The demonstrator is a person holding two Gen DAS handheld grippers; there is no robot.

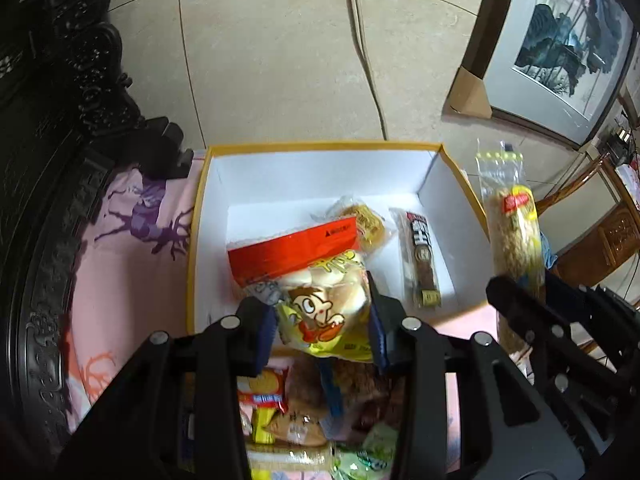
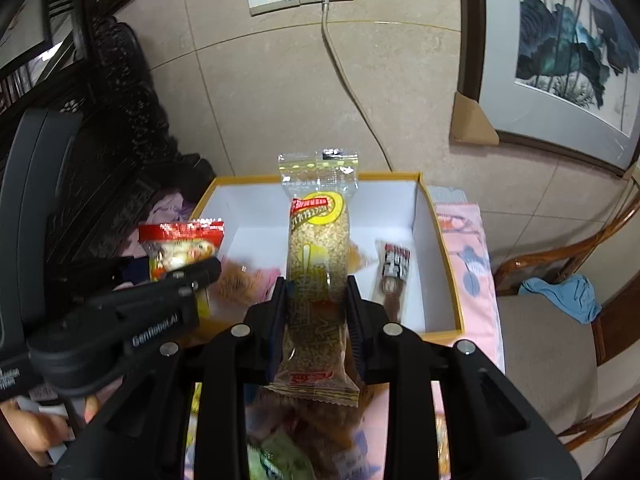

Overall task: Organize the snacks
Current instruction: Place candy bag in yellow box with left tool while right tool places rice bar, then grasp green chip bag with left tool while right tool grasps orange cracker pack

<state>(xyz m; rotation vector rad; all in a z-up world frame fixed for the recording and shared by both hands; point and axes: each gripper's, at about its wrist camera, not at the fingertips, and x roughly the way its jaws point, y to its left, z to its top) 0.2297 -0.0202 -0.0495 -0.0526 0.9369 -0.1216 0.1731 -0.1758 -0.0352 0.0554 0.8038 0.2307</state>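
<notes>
While you carry both packets toward the yellow-rimmed box point(image 1: 320, 147), each gripper is clenched on one. Your left gripper point(image 1: 324, 326) grasps the cartoon bun bag point(image 1: 320, 300), hanging above the box's near edge. Your right gripper point(image 2: 316, 308) grasps the long grain bar point(image 2: 318, 264) around its lower half, upright. Inside the box lie a chocolate bar point(image 1: 422, 258) along the right wall and a small pastry point(image 1: 366, 220). Aim for the bare white floor at the left and back, lower each packet flat, and release only once it rests.
</notes>
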